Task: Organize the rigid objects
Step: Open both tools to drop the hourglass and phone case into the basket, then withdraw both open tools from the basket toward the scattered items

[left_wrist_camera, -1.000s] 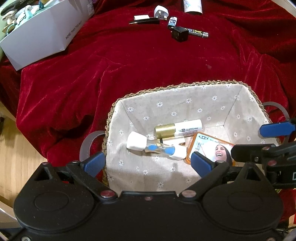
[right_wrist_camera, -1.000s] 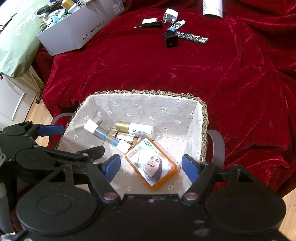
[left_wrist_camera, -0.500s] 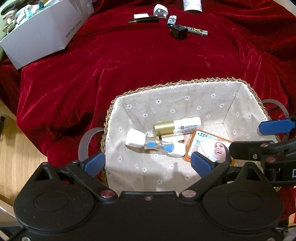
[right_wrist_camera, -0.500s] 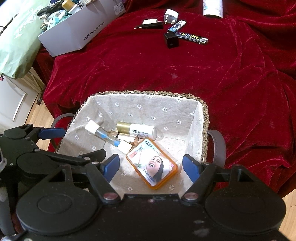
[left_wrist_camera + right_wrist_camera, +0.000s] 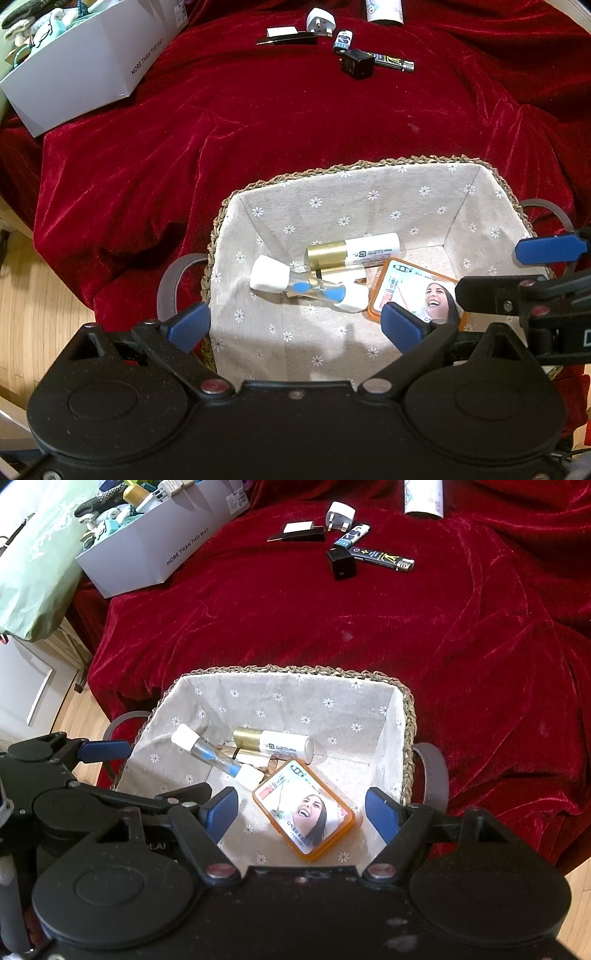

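both tongs hang open and empty over the lined wicker basket [image 5: 406, 716]: the right tongs [image 5: 301, 810] straddle the orange photo case [image 5: 304, 818] without touching it, and the left tongs [image 5: 295, 326] sit just short of the sand timer [image 5: 310, 286] and gold-capped tube [image 5: 352, 251]. since a second ago nothing in the basket has shifted; the right tongs' gap looks marginally wider. in the left view the right tongs cover part of the case.
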Tool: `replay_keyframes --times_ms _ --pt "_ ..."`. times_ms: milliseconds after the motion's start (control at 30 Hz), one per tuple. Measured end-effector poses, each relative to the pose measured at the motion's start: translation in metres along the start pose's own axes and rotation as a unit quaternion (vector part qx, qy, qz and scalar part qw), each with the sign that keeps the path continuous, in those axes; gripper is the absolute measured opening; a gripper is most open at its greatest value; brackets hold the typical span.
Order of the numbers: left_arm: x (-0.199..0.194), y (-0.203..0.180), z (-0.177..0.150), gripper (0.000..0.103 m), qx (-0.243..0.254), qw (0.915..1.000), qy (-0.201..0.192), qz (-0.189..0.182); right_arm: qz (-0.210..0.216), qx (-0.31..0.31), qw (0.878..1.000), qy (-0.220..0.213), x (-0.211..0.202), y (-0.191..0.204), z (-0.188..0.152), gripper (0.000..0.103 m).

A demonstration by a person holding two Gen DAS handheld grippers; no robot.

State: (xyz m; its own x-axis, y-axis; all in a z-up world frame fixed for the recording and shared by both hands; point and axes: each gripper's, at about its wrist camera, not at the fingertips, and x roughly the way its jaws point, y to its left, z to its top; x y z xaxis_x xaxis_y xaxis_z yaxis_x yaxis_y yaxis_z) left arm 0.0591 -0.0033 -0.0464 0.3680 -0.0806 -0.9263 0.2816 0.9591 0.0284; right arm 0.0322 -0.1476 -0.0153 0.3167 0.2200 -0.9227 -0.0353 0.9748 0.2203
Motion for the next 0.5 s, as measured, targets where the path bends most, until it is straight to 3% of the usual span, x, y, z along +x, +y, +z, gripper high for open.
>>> replay_keyframes --times_ms 500 --pt "-0.011 0.006 0.011 0.096 0.007 0.9997 -0.023 -0.005 -0.007 -0.004 1.0 -0.021 -0.011 -0.003 0.014 0.079"
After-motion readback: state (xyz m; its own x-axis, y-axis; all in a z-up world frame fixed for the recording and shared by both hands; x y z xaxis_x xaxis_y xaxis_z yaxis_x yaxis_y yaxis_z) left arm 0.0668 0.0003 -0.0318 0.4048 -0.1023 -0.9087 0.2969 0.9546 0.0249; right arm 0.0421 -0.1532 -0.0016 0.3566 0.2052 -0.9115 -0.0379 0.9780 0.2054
